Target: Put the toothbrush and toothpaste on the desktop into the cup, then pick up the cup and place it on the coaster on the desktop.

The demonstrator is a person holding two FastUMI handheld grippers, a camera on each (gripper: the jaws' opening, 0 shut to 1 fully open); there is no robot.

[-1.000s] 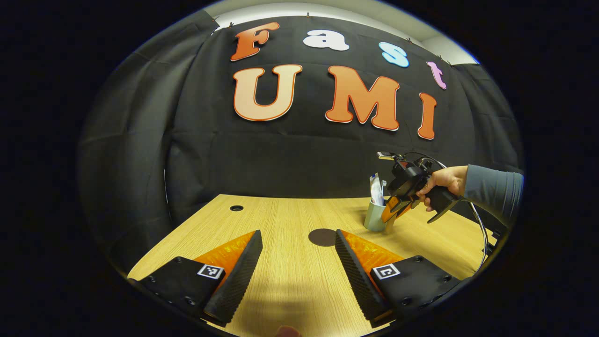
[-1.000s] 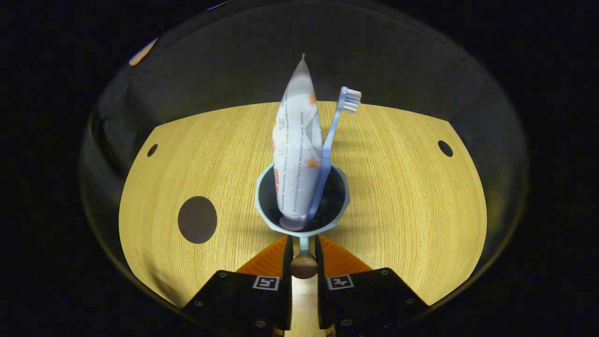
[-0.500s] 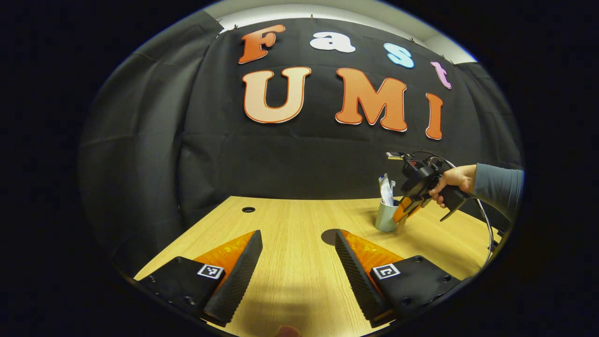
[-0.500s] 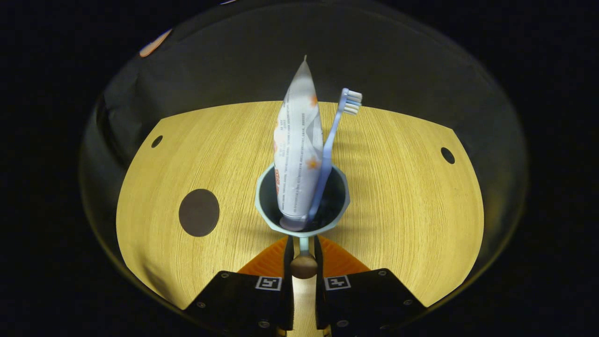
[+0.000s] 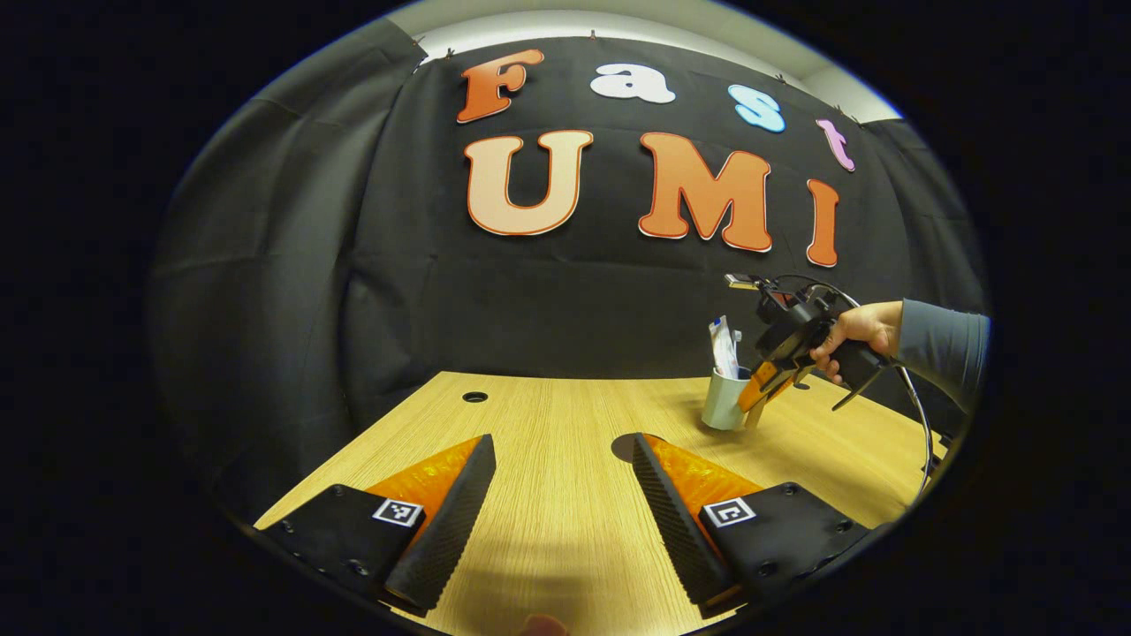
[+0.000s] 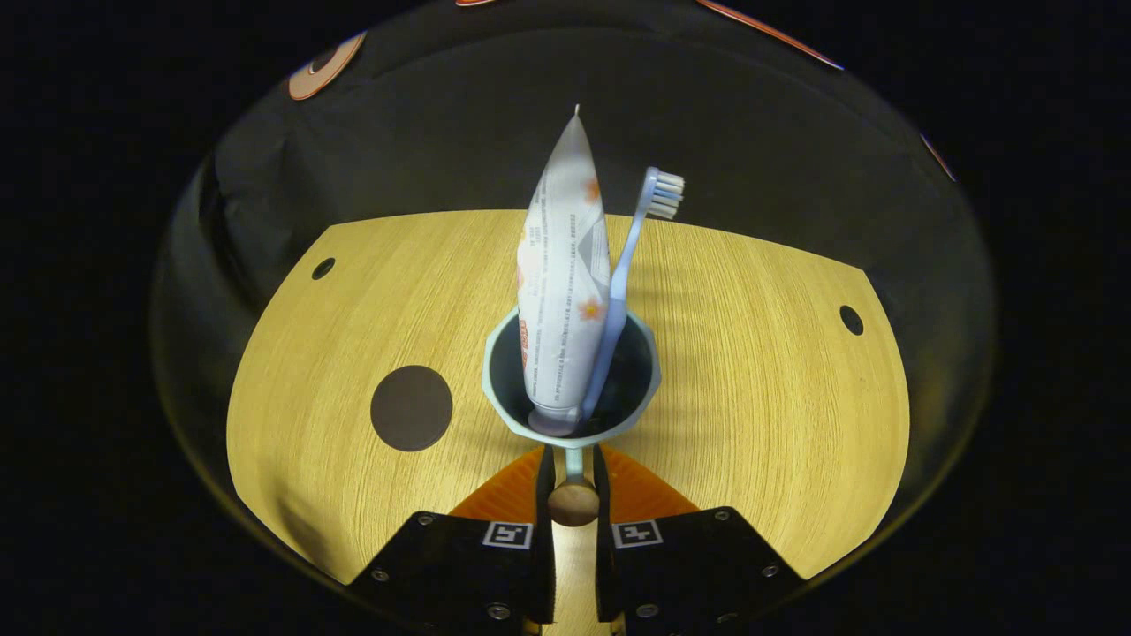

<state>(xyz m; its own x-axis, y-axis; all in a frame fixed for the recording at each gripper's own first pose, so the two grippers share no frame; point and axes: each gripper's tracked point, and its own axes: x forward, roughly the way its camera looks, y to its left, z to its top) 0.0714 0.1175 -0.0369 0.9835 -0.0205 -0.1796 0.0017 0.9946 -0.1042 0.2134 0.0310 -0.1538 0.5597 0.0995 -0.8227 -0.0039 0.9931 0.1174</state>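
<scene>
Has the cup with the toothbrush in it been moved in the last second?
Yes. In the right gripper view the cup, held by its handle in the right gripper, now sits closer to the dark round coaster on the desktop.

Pale blue-grey cup (image 6: 571,375), frame centre in right gripper view, w/ handle (image 6: 573,490) toward bottom. White toothpaste tube (image 6: 563,283) stands in it cap-down; blue toothbrush (image 6: 618,296) beside, bristles up, leaning right. Dark round coaster (image 6: 411,408) flat on desktop (image 6: 760,371), left of cup, apart.
</scene>
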